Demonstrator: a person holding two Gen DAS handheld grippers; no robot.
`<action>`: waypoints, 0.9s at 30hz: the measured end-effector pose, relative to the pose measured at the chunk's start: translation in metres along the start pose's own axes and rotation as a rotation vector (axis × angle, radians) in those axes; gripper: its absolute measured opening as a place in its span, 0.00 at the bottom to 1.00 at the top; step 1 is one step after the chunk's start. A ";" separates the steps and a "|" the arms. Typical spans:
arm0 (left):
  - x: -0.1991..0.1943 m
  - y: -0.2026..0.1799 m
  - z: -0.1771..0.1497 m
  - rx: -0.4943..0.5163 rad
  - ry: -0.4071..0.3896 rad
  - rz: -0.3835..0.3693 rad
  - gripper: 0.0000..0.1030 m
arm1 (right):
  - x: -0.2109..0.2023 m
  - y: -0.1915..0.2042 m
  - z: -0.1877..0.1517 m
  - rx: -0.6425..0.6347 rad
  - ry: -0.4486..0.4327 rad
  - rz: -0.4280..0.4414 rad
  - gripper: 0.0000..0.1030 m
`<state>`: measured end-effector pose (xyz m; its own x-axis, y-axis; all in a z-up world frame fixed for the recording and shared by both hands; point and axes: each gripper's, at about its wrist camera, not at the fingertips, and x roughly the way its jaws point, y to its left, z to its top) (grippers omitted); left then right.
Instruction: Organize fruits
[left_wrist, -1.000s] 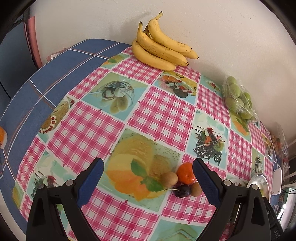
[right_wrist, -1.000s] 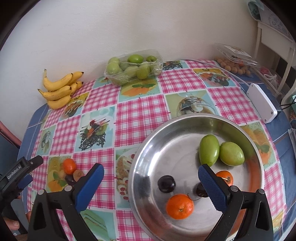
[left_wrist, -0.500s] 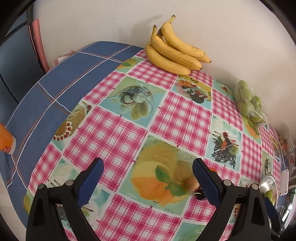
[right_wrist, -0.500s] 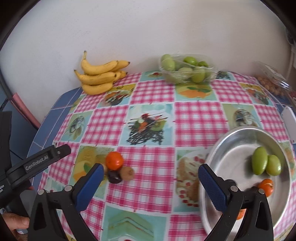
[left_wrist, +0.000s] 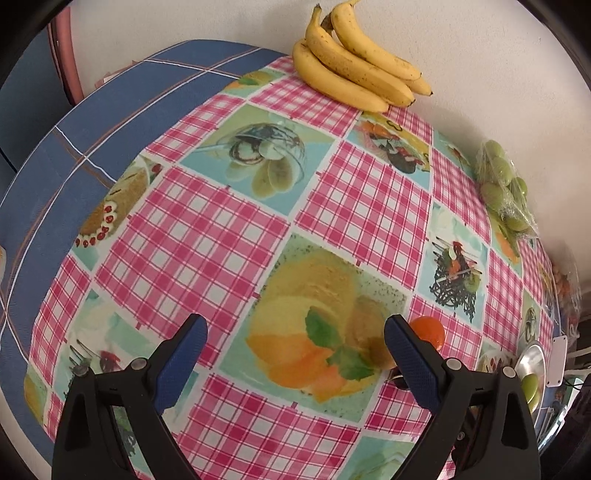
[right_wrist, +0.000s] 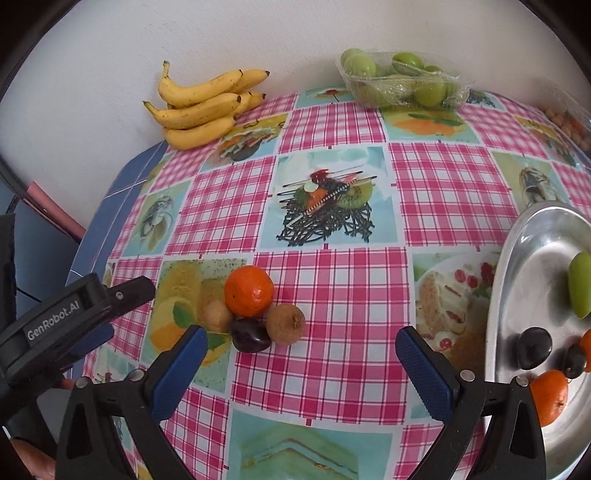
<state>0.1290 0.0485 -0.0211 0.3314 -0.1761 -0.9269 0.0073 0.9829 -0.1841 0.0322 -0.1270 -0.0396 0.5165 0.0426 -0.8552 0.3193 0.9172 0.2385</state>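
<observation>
**Fruit cluster and metal bowl on the checked worktop, both claws empty**

Since the earlier frames the right claw (right_wrist: 297, 345) has swung away from the metal bowl (right_wrist: 517, 258), which has slid from the centre of its view to the right edge; the loose fruit cluster now sits just ahead of its spread jaws. The cluster comprises a mandarin (right_wrist: 249, 291), a dark plum (right_wrist: 250, 335) and two brown fruits (right_wrist: 285, 324), all touching. The left claw (left_wrist: 295, 345) is also wide apart and holds nothing; in its view the mandarin (left_wrist: 428, 330) lies just beside the right finger, the other pieces largely hidden behind it. The bowl holds a green fruit (right_wrist: 580, 284), dark plums (right_wrist: 533, 347) and an orange one (right_wrist: 548, 395). Bananas (right_wrist: 201, 107) and a wrapped tray of green fruit (right_wrist: 400, 79) rest against the wall at the far edge. Between cluster and bowl the worktop (right_wrist: 332, 280) is bare cloth. The pink-checked cloth ends on the left, where blue cloth (left_wrist: 74, 155) covers the worktop's rim.
</observation>
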 end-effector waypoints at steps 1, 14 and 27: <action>0.001 -0.001 -0.001 -0.001 0.004 -0.001 0.94 | 0.001 0.000 0.000 0.007 0.003 0.004 1.00; 0.005 -0.013 -0.003 0.016 0.051 -0.112 0.77 | 0.012 0.002 0.002 0.023 0.038 0.047 0.66; 0.019 -0.029 -0.010 -0.009 0.133 -0.263 0.43 | 0.013 -0.002 0.003 0.061 0.040 0.096 0.42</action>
<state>0.1259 0.0165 -0.0365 0.1927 -0.4311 -0.8815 0.0684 0.9020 -0.4262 0.0408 -0.1293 -0.0500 0.5152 0.1463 -0.8445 0.3180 0.8823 0.3469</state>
